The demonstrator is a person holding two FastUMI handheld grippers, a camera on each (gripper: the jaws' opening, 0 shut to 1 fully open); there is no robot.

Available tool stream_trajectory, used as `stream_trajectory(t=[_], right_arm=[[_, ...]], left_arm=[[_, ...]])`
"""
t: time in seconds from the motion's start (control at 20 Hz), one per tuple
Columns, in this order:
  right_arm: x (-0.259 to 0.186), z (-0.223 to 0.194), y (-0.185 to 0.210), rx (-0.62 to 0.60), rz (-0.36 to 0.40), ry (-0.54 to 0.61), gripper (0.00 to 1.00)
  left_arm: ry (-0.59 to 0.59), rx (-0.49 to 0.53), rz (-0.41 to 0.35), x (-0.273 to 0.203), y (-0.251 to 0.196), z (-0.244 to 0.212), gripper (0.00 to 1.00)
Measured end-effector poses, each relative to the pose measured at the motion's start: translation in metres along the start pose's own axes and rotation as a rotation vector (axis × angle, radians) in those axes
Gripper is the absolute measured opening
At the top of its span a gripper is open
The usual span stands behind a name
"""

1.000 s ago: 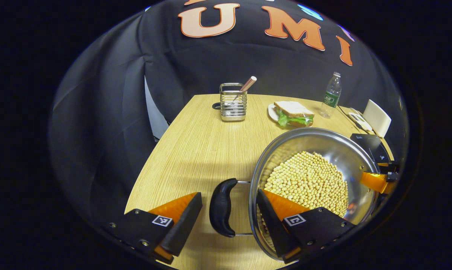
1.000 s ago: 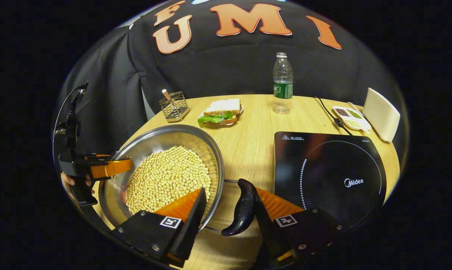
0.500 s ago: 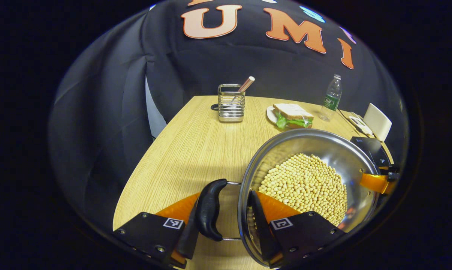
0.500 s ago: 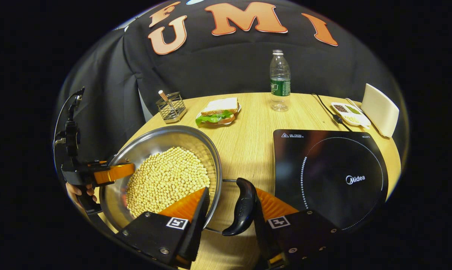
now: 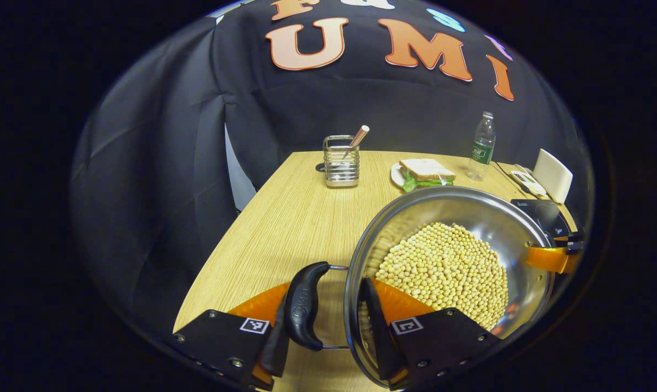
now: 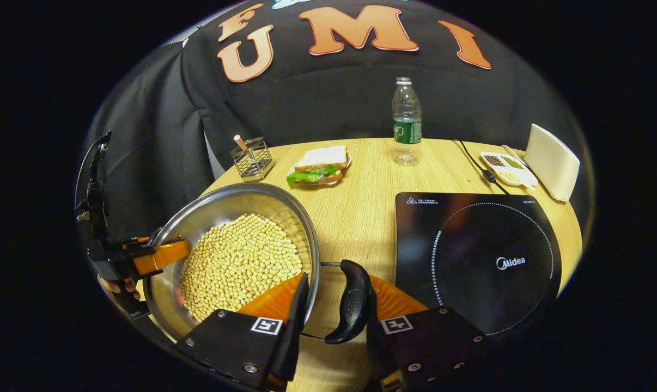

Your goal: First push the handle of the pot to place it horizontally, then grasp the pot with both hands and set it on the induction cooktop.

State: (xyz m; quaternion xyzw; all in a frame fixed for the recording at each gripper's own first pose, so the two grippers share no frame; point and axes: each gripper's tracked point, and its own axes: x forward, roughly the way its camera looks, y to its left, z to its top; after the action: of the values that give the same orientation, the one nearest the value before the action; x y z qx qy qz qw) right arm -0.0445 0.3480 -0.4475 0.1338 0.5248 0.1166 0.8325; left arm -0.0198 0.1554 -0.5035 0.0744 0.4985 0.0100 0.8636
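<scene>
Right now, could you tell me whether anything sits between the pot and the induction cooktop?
Nothing visible does: only bare table lies between the pot and the induction cooktop; the sandwich and bottle stand farther back.

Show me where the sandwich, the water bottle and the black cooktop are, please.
sandwich [image 6: 321, 159]: right gripper view, on the top slice of bread.
water bottle [image 6: 406, 117]: right gripper view, on the clear body above the label.
induction cooktop [image 6: 470, 239]: right gripper view, on the bare glass inside the dotted ring.

"Midea" logo on induction cooktop [image 6: 478, 261]; other print unreadable.
</scene>
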Motion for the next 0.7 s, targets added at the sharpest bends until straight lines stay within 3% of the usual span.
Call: stream_trajectory(t=[0.2,0.25,0.55,0.6,0.7], right_arm=[[-0.017,0.01,-0.01,0.006,-0.001,-0.035,0.51],[-0.022,0.012,-0.015,0.012,-0.003,-0.044,0.47],[-0.05,0.027,-0.045,0.036,-0.027,-0.098,0.51],[-0.054,0.028,-0.05,0.039,-0.031,-0.106,0.46],[-0.062,0.03,-0.062,0.049,-0.04,-0.116,0.51]], left_arm=[[-0.061,0.027,0.006,-0.027,-0.009,0.022,0.66],[-0.077,0.034,0.006,-0.033,-0.013,0.03,0.66],[-0.125,0.056,-0.021,-0.049,-0.048,0.056,0.65],[-0.133,0.06,-0.024,-0.052,-0.056,0.059,0.65],[-0.144,0.07,-0.033,-0.058,-0.071,0.067,0.65]])
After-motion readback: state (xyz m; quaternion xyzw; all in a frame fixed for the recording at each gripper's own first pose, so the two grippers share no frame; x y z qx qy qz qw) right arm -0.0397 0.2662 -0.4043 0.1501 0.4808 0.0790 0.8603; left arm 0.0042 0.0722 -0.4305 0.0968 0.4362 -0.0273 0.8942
